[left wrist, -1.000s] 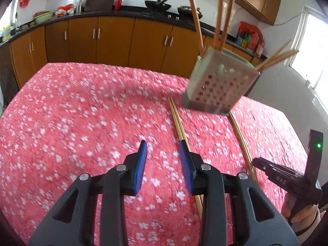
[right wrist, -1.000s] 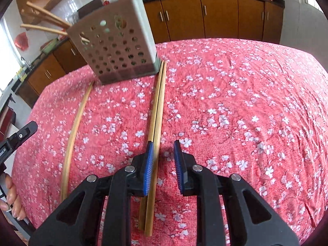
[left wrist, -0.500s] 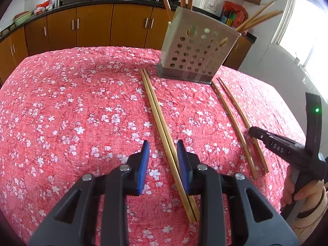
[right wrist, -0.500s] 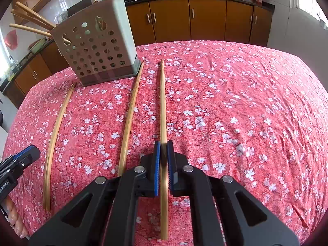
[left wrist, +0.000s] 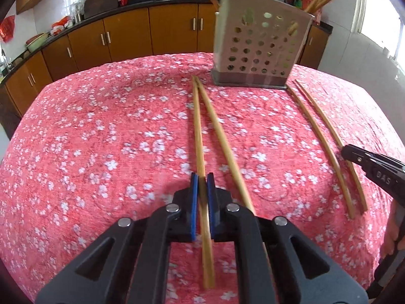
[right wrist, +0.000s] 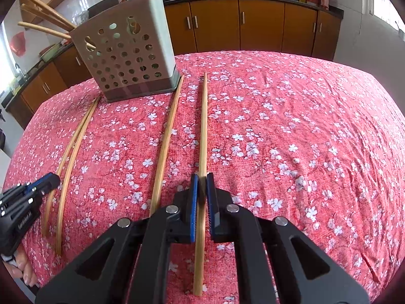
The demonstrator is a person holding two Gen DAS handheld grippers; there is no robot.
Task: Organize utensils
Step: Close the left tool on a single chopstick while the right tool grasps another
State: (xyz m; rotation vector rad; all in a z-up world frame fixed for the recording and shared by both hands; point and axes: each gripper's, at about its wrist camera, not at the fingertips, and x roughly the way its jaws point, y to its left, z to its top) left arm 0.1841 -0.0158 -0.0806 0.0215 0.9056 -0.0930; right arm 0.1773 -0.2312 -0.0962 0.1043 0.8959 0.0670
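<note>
My left gripper (left wrist: 202,180) is shut on a bamboo chopstick (left wrist: 198,131) that points toward the perforated utensil holder (left wrist: 260,43). A second chopstick (left wrist: 222,147) lies beside it on the cloth. My right gripper (right wrist: 201,180) is shut on another chopstick (right wrist: 203,126), with a loose chopstick (right wrist: 167,141) to its left. The holder (right wrist: 126,50) stands at the table's far side with several chopsticks in it. Each gripper shows at the edge of the other's view: the right one (left wrist: 372,167) and the left one (right wrist: 27,197).
A red floral cloth (left wrist: 101,139) covers the table. Two more chopsticks (left wrist: 326,141) lie at the right in the left view; they also show in the right view (right wrist: 73,147). Wooden kitchen cabinets (right wrist: 253,25) stand behind.
The left gripper moved in and shut on a chopstick; it was open half a second ago. The right gripper shut on its chopstick earlier and keeps hold, with the pair now separated.
</note>
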